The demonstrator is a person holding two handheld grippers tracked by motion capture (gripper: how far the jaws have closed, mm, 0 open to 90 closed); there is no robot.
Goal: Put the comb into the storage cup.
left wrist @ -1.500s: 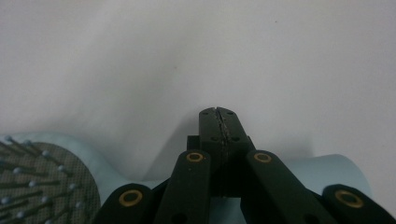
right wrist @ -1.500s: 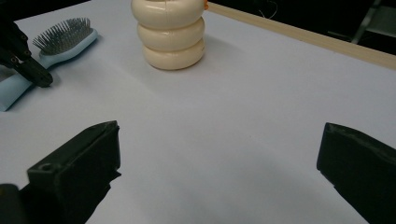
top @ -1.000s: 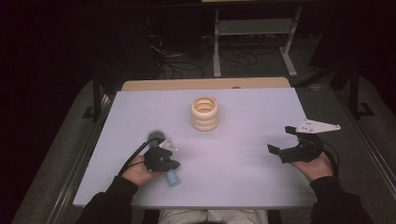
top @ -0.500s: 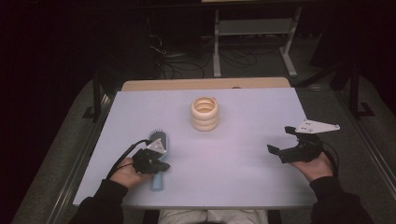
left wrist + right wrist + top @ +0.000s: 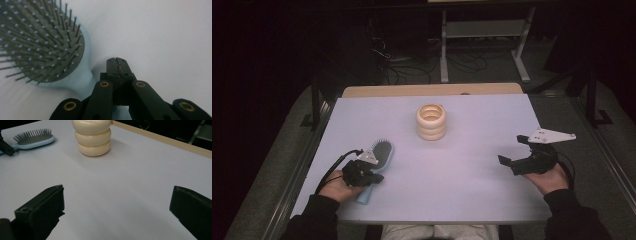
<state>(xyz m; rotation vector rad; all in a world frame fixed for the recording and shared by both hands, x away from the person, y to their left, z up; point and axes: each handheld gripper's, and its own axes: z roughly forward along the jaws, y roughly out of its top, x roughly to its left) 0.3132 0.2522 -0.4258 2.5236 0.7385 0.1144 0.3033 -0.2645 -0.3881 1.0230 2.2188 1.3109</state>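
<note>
A light blue hairbrush (image 5: 381, 152) lies bristles up on the table's left front, its handle pointing toward the person. My left gripper (image 5: 371, 176) sits low over the handle. In the left gripper view its jaws (image 5: 117, 62) are pressed together with nothing between them, just right of the brush's neck (image 5: 82, 80). A cream container of three stacked rings (image 5: 431, 121) stands upright at the table's middle back, also seen as the ringed container (image 5: 93, 137). My right gripper (image 5: 513, 150) hovers at the right front, open and empty (image 5: 117, 207), aimed toward the container and the brush (image 5: 35, 137).
The pale table top (image 5: 462, 170) has a wooden strip (image 5: 432, 90) along its far edge. Beyond it, on the dark floor, are cables (image 5: 407, 70) and a metal shelf frame (image 5: 482, 30). The left gripper's tip (image 5: 5, 146) shows at the right gripper view's left edge.
The left hand has moved left and toward the person, and the brush's handle has swung left with it; the brush now lies flat. The right gripper has stayed still.
</note>
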